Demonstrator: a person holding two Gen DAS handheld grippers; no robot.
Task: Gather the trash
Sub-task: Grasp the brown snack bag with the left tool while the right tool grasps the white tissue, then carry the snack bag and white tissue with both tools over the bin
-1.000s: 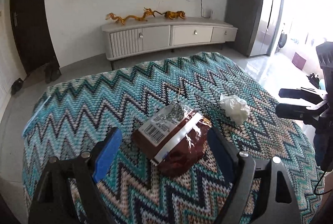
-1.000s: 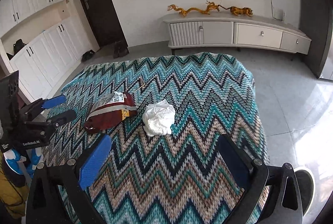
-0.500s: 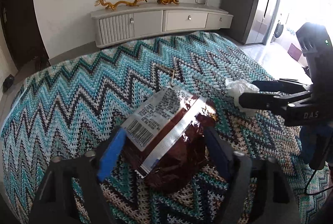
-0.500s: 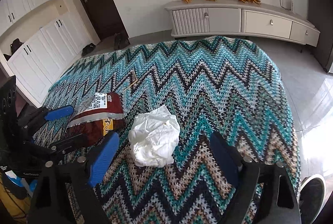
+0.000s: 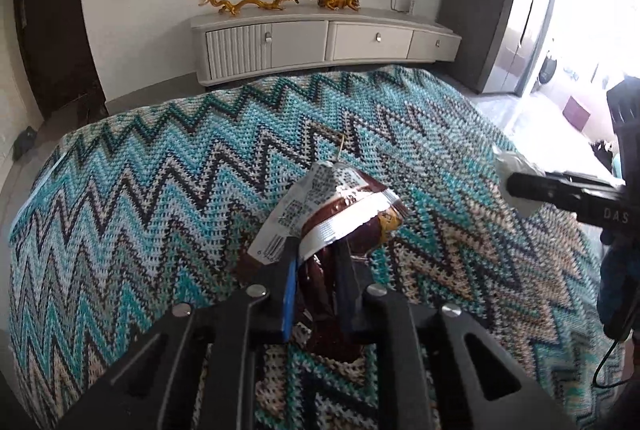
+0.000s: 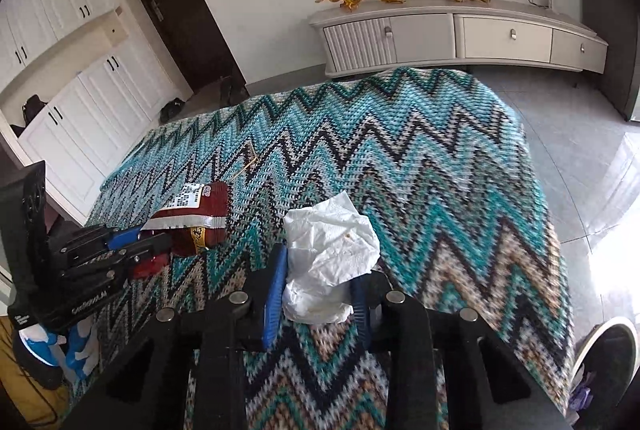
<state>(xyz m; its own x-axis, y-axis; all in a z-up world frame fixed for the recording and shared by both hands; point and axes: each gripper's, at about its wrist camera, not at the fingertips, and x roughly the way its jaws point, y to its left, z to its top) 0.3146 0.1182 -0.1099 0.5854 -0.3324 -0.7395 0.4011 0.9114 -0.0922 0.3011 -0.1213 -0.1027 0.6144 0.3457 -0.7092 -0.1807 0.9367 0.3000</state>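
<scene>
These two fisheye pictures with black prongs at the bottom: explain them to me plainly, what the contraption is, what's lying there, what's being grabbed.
No robot here: a person carries a two-finger gripper in each hand, each with a camera looking along its fingers. One picture is from the left gripper, the other from the right gripper. Both look down at a zigzag knitted blanket. The left jaws are closing on a dark red snack wrapper, which is pinched between them. The right jaws are closing around a crumpled white tissue. A thin stick lies further back on the blanket.
</scene>
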